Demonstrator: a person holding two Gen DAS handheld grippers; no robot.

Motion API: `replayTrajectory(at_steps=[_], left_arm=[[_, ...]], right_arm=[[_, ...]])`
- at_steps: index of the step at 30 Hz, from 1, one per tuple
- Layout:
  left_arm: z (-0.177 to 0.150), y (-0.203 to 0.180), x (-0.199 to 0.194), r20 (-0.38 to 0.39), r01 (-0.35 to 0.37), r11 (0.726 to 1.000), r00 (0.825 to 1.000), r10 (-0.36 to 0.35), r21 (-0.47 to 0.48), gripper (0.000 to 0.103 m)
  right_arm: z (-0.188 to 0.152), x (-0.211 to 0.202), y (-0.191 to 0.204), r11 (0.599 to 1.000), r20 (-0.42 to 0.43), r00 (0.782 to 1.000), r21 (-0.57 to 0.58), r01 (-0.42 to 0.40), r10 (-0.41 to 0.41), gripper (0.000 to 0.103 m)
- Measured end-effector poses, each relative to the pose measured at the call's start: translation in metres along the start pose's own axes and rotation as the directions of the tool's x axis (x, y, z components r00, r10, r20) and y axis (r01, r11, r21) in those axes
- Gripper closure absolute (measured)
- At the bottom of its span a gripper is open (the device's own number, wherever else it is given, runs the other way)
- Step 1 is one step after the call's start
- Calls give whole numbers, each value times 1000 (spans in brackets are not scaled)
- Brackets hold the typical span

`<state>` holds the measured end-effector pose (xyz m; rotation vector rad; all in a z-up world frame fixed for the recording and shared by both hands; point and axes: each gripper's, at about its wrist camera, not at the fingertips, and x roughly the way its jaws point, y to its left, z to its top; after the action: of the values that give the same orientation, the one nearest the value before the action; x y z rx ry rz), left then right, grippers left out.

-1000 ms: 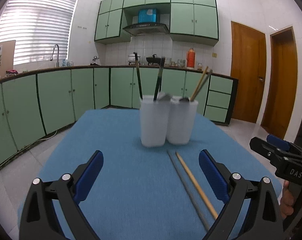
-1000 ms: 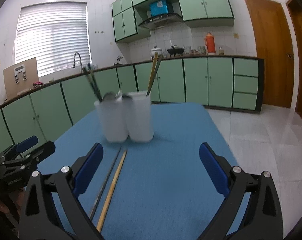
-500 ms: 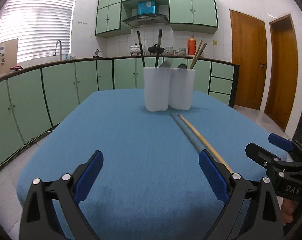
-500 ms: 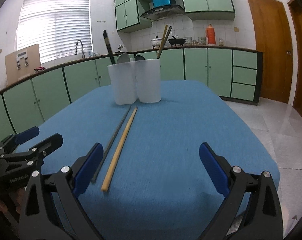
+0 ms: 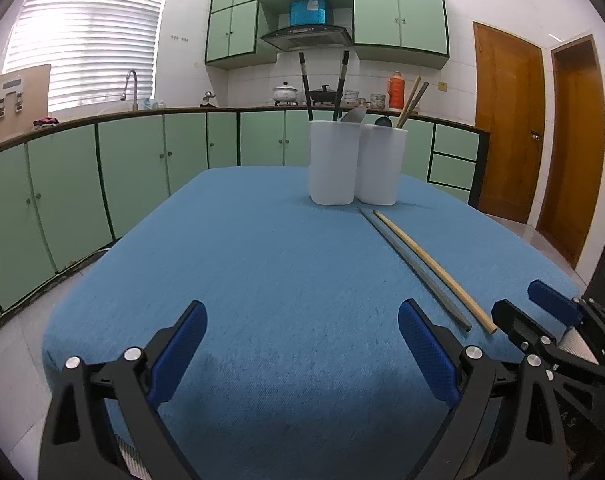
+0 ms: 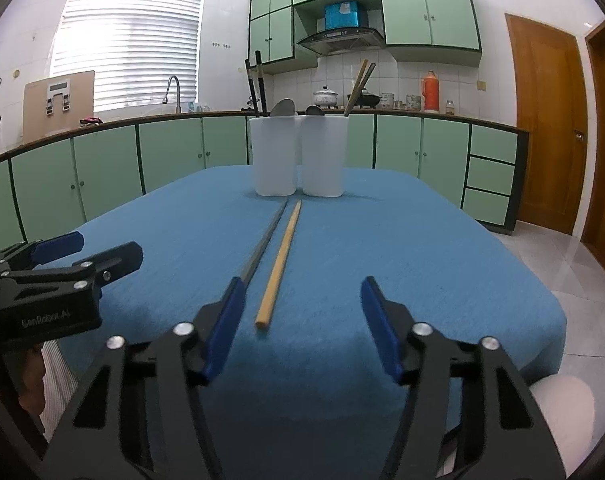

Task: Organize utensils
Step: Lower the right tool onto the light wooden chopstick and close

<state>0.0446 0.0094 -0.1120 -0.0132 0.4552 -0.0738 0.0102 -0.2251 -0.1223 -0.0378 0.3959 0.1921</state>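
Two white cups stand side by side at the far end of the blue table. The left cup (image 5: 333, 162) (image 6: 273, 156) holds dark chopsticks and a spoon. The right cup (image 5: 380, 166) (image 6: 324, 156) holds wooden chopsticks and a spoon. A grey metal chopstick (image 5: 414, 268) (image 6: 264, 242) and a wooden chopstick (image 5: 434, 266) (image 6: 282, 258) lie side by side on the cloth in front of the cups. My left gripper (image 5: 302, 344) is open and empty at the near edge. My right gripper (image 6: 302, 320) is open and empty, just behind the near ends of the two chopsticks.
The blue tablecloth (image 5: 262, 260) covers the table. Green cabinets (image 5: 102, 184) and a counter run around the room. Wooden doors (image 5: 506, 128) stand at the right. A white round object (image 6: 562, 408) sits low at the right, off the table.
Both grippers have pulled back toward the near table edge and dropped lower, so the cups look farther away. The right gripper's jaws have narrowed a little.
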Motion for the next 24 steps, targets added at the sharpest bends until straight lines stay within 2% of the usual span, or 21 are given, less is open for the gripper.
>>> replayTrajectory(at_steps=[6,11,19,24], left_arm=[[-2,1,-1,2,1,1000,1000,-1,-4,9],[-3,3,-3,2,1,1000,1000,-1,-10,9],[-6,2,-4,-1,7,1000,1000,-7,-10,9],[-7,0,-4,-1,11,1000,1000,-11,-7,9]], right_arm=[[-4,5,10,1000,-8,1000,-19,1,-1,73],[-9,8,14,1000,-18,1000,-24,4,-4,85],[-12,10,16,999,-3,1000,-42,29,-29,87],[-16,11,21,997,1,999,-64,35,-35,96]])
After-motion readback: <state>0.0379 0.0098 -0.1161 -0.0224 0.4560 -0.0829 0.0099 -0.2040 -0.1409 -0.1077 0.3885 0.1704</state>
